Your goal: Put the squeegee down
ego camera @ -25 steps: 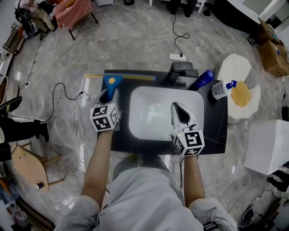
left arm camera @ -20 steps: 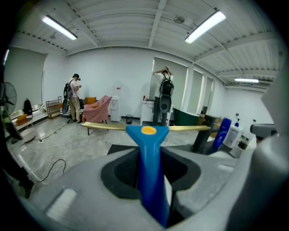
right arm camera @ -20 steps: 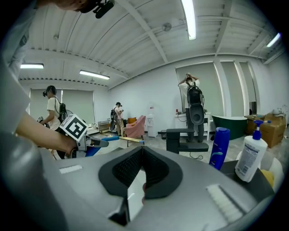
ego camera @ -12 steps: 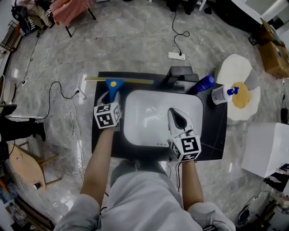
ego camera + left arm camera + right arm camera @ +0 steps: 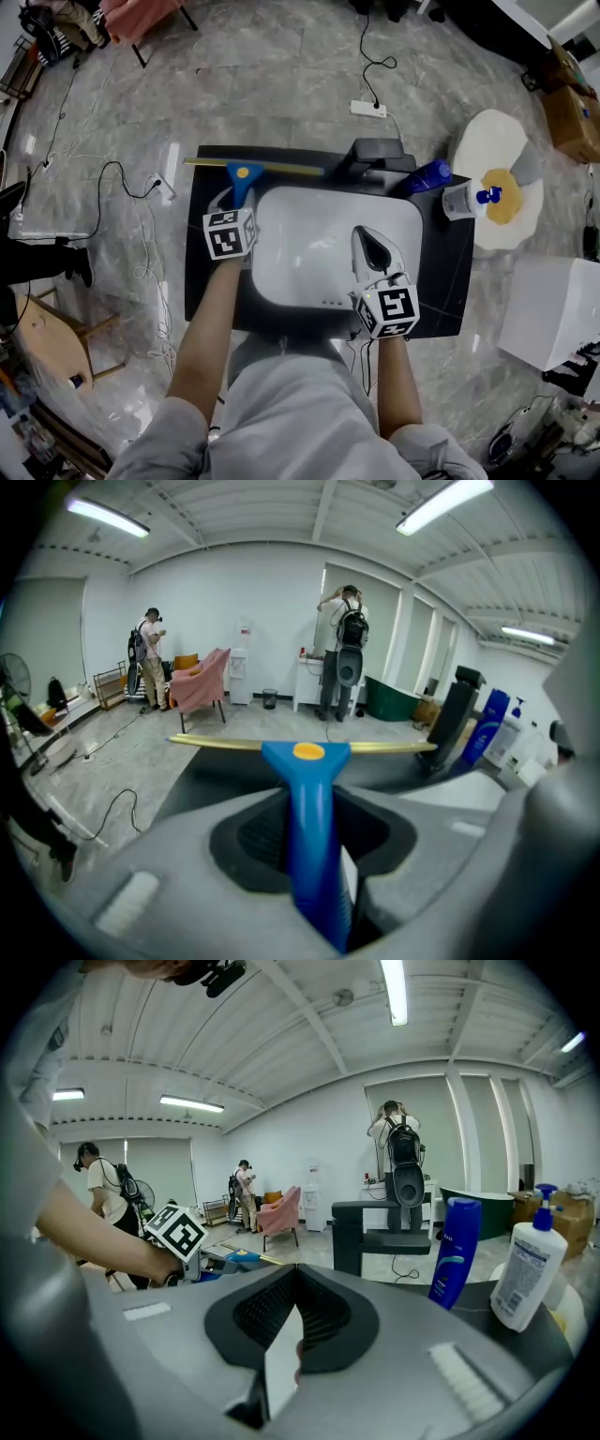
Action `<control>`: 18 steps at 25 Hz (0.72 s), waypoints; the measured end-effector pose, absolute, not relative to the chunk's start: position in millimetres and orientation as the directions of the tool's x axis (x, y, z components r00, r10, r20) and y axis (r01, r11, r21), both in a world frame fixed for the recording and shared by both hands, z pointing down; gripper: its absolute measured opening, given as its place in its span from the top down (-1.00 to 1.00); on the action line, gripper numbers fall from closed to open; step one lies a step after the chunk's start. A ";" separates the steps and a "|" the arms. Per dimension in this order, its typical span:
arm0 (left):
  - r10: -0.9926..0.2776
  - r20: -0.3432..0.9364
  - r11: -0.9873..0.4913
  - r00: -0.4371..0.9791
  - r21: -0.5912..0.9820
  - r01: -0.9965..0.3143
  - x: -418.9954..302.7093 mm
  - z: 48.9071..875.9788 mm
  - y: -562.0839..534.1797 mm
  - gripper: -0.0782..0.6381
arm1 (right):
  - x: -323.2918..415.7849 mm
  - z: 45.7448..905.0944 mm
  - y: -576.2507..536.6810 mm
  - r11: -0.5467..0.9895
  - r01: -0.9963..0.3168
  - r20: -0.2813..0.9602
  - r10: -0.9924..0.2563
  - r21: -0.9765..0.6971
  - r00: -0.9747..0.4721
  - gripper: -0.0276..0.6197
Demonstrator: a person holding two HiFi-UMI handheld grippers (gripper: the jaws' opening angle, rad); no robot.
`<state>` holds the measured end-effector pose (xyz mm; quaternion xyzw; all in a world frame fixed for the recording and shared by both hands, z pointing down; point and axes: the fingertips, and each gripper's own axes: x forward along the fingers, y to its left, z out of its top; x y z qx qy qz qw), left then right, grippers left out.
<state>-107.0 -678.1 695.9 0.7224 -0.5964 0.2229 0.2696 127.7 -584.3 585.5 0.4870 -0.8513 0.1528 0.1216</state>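
Your left hand-held gripper [image 5: 231, 195] has come down since a second ago. It has carried the squeegee [image 5: 242, 174] lower, toward the back left part of the counter [image 5: 202, 277], just behind the white sink [image 5: 281, 202]. The left gripper view shows the jaws clenched on the blue handle, with the yellow blade lying crosswise ahead of them, near the counter's far edge. From these views I can't tell whether the blade is touching the surface yet.

Your right hand-held gripper [image 5: 367, 236] has also dropped a little. It hangs over the sink's right side with its jaws together and nothing in them.

So the squeegee is nearly placed but not released. What I'd judge is left is to settle it flat on the counter, then let the jaws go and draw back without dragging the handle.
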 end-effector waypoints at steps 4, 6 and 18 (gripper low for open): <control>-0.724 0.666 -0.139 0.182 0.117 -0.983 -104.0 707.1 -678.8 0.42 | 135.9 589.8 -587.9 0.463 -0.873 0.363 -0.796 -0.151 -0.485 0.91; -0.714 0.677 -0.132 0.178 0.119 -0.984 -103.7 712.9 -678.4 0.42 | 139.0 591.5 -588.3 0.462 -0.874 0.367 -0.795 -0.149 -0.482 0.91; -0.671 0.723 -0.121 0.166 0.114 -0.986 -103.1 731.4 -677.5 0.42 | 145.9 598.2 -590.5 0.453 -0.878 0.375 -0.795 -0.154 -0.476 0.91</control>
